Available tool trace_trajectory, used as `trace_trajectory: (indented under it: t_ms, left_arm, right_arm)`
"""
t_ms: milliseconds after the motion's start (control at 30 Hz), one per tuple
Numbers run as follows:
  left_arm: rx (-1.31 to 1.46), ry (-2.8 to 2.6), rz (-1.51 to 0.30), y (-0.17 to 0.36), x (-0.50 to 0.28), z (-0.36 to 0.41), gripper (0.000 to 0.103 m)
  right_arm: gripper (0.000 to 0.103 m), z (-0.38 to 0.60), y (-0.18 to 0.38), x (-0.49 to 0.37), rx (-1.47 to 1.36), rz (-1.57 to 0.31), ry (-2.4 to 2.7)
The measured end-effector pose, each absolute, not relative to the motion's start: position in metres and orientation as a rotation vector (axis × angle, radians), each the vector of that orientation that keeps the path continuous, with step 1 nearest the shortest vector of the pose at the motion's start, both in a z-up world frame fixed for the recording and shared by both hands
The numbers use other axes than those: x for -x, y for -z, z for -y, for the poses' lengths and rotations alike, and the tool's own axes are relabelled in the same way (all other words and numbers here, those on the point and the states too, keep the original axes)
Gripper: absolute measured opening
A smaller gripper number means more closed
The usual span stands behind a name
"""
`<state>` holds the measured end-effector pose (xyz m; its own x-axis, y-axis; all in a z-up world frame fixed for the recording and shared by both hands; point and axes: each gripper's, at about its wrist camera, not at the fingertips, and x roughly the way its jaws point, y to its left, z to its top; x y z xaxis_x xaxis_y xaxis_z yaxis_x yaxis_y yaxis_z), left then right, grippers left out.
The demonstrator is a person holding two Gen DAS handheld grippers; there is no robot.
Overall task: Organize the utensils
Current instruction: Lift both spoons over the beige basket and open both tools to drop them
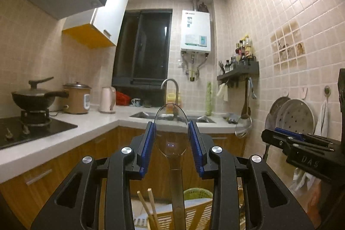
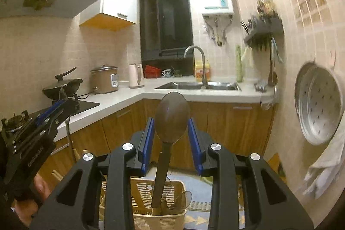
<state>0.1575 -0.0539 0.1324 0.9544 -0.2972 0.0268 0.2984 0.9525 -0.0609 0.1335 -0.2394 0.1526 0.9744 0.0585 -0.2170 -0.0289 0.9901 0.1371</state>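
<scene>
We had both grippers raised in the kitchen, each with a spoon standing upright between its blue pads. The left gripper [image 1: 171,128] pinched a clear plastic spoon [image 1: 171,133] by the edges of its bowl, the handle hanging straight down toward six o'clock. Below it, at about five o'clock, we could see part of the beige slotted utensil basket [image 1: 189,215], and a pair of wooden chopsticks [image 1: 148,206] at seven o'clock.

The right gripper [image 2: 171,129] pinched a brown spoon [image 2: 171,118] the same way, across the widest part of the bowl. Its handle ran down at six o'clock into the utensil basket [image 2: 151,193], where a clear utensil already rested; whether the tip touched the bottom we could not tell. In the right wrist view the left gripper showed at nine o'clock; in the left wrist view the right gripper showed at three o'clock.

We judged the grips to be the weak point. Pads pressing on a curved, smooth bowl rim could let either spoon pivot or slip out, so that it dropped beside the basket rather than into it. Releasing the brown spoon while tilted could tip it against the basket wall, and lowering both at once risked the handles or the grippers knocking together.
</scene>
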Motion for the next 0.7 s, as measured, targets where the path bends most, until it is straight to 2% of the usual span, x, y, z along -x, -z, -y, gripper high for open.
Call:
trace_trajectory:
  t_ms: [300, 433, 467, 500, 533, 700]
  left_arm:
    - [0.055, 0.282, 0.02, -0.116, -0.16, 0.055, 0.032]
    - [0.042, 0.289, 0.009, -0.113, -0.151, 0.05, 0.045]
    - [0.039, 0.297, 0.003, -0.114, -0.149, 0.048, 0.046]
    - [0.04, 0.303, -0.001, -0.114, -0.147, 0.047, 0.05]
    - [0.049, 0.314, -0.011, -0.116, -0.142, 0.042, 0.054]
    - [0.135, 0.405, -0.123, -0.144, -0.12, 0.017, 0.055]
  right_arm:
    - [0.03, 0.244, -0.119, -0.143, -0.138, -0.253, -0.056]
    - [0.031, 0.245, -0.11, -0.137, -0.146, -0.29, -0.099]
    - [0.035, 0.245, -0.11, -0.134, -0.144, -0.291, -0.101]
    - [0.052, 0.246, -0.111, -0.128, -0.141, -0.286, -0.097]
    - [0.062, 0.246, -0.114, -0.122, -0.138, -0.275, -0.096]
    - [0.062, 0.245, -0.138, -0.089, -0.119, -0.285, -0.114]
